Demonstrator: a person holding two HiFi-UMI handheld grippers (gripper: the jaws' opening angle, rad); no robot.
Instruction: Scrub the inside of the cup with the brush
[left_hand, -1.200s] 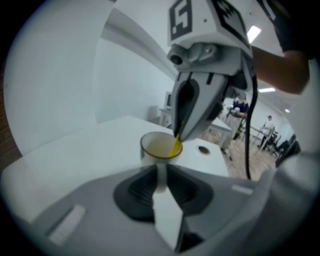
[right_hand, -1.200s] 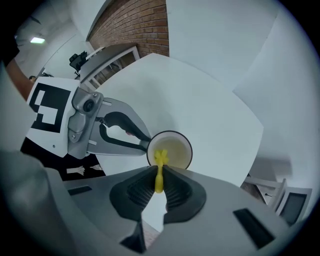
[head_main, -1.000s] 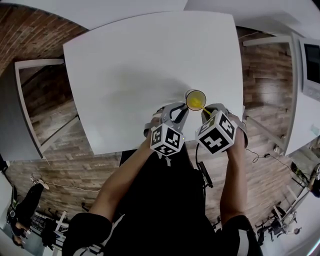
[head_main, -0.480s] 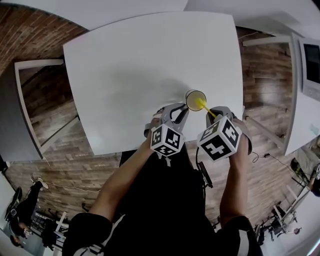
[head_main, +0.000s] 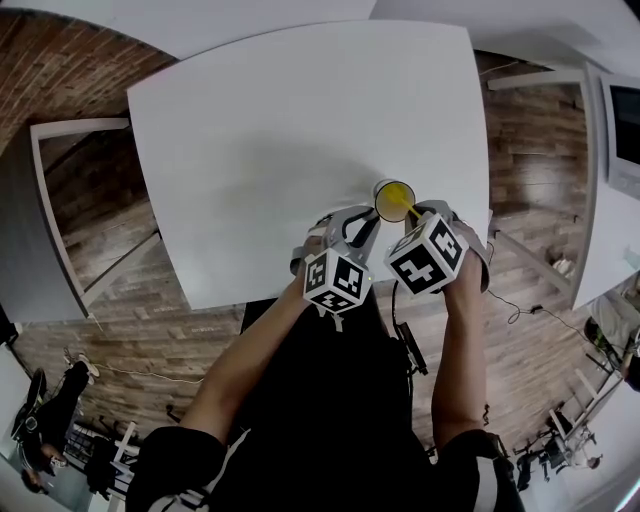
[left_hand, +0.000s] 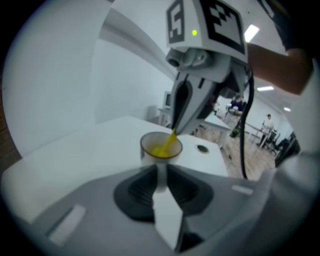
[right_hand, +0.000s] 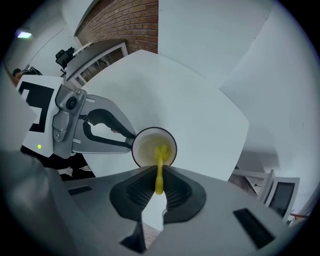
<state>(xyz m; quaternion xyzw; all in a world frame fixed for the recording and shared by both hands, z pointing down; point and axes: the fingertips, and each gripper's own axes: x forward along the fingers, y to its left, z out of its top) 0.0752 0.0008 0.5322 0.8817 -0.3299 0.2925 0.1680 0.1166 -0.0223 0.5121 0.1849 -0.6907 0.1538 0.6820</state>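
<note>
Scrubbing looks under way, not finished: the right gripper (right_hand: 159, 171) pinches the yellow brush (right_hand: 160, 152), its head inside the cup (right_hand: 144, 150), which the left gripper (left_hand: 161, 172) clamps by the table's (head_main: 280, 140) near edge.
</note>
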